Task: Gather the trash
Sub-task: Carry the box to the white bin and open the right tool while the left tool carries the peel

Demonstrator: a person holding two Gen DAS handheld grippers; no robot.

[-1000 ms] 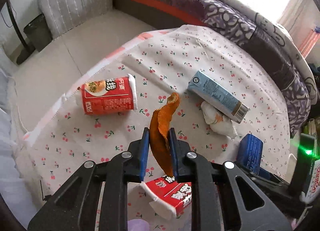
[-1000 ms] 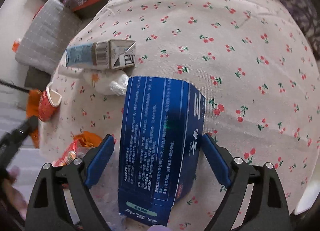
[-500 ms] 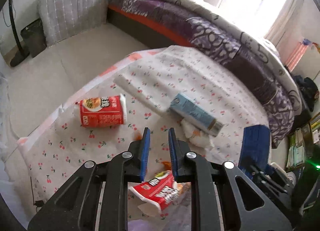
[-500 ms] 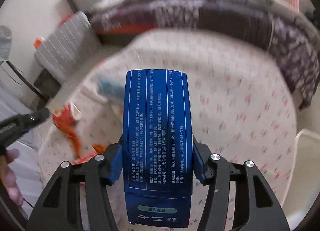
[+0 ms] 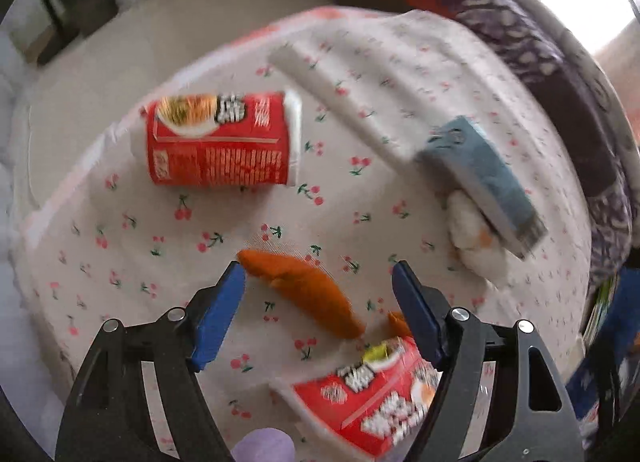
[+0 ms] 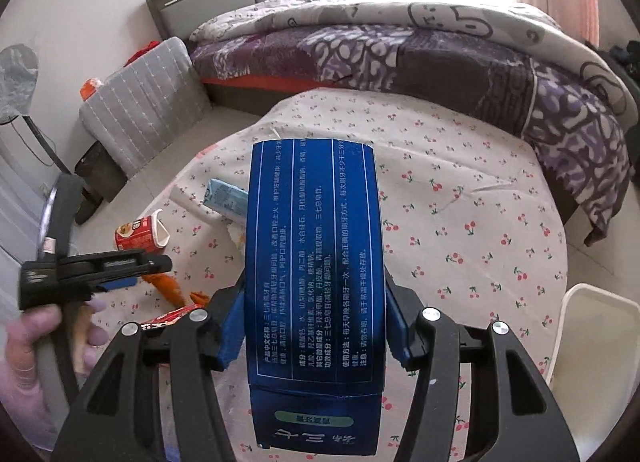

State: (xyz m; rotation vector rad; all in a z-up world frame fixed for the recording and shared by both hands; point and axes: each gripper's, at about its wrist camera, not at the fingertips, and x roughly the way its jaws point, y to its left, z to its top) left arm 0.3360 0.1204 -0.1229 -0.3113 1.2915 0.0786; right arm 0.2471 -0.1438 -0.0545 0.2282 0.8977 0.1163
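Left gripper (image 5: 318, 290) wide open over orange peel (image 5: 304, 292); right gripper (image 6: 314, 332) clamping blue box (image 6: 314, 262). Thin peel, likely slips out.

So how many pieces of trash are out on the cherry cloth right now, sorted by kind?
Red noodle cups: 2
Cartons or boxes: 2, light blue, dark blue in the right hand-held gripper
Orange peel: 1
Crumpled tissue: 1
Total: 6

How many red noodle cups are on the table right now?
2. One red noodle cup lies on its side at the far left of the tablecloth; the other red noodle cup lies under the open left gripper. More may be hidden.
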